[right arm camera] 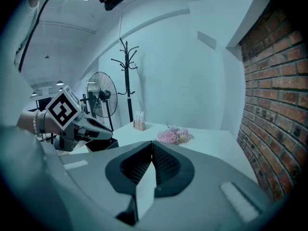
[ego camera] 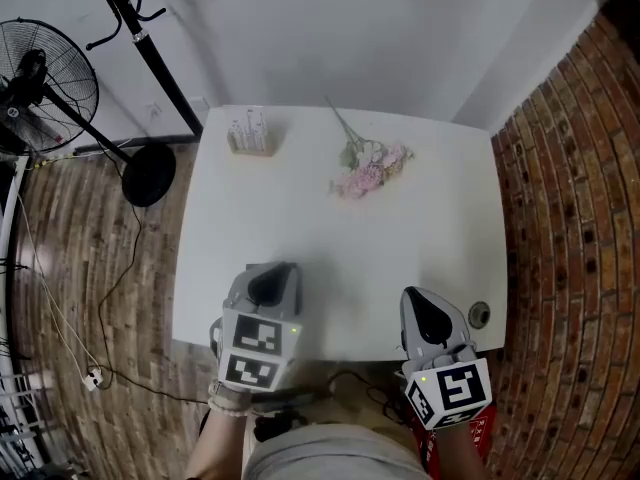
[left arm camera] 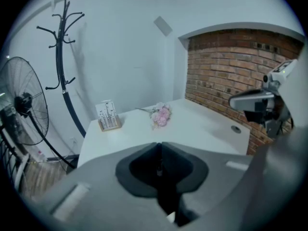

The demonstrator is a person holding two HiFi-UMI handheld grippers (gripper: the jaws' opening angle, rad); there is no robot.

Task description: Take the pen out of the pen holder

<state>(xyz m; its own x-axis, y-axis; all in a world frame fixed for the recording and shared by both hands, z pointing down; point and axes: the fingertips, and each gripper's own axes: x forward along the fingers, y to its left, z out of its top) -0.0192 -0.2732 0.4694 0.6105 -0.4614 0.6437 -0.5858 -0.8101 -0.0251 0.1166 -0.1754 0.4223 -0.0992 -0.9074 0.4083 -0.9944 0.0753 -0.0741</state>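
Evidently the task is at its very start, with the approach not yet made. At the far left, off the table [ego camera: 300, 228], stand a fan [ego camera: 45, 83] and a dark coat stand [ego camera: 150, 58]. The pen holder [ego camera: 250, 133] sits on the table's far left corner, upright and untouched, well apart from both grippers. From the left gripper view it reads as a pale box in a wooden base [left arm camera: 108, 117], too small to show an individual pen. The left gripper [ego camera: 273, 273] hovers over the near edge of the table, angled downward. Its jaws are brought together with nothing between them, as its own view [left arm camera: 159, 146] shows. Farther right, a bunch of pink flowers [ego camera: 368, 168] lies on the far half of the table, clear of the holder. The right gripper [ego camera: 425, 303] hangs at the near right edge, just beside a small round grommet [ego camera: 479, 314], and its jaws are likewise closed and empty [right arm camera: 152, 143]. Since the holder is on the left side, the left gripper looks the likelier one to fetch the pen. The next move calls for carrying it across the table to the far corner and spreading its jaws on the way. It would then come down over the top of the holder to pinch one pen and draw it straight up, perhaps with the right gripper steadying the base.
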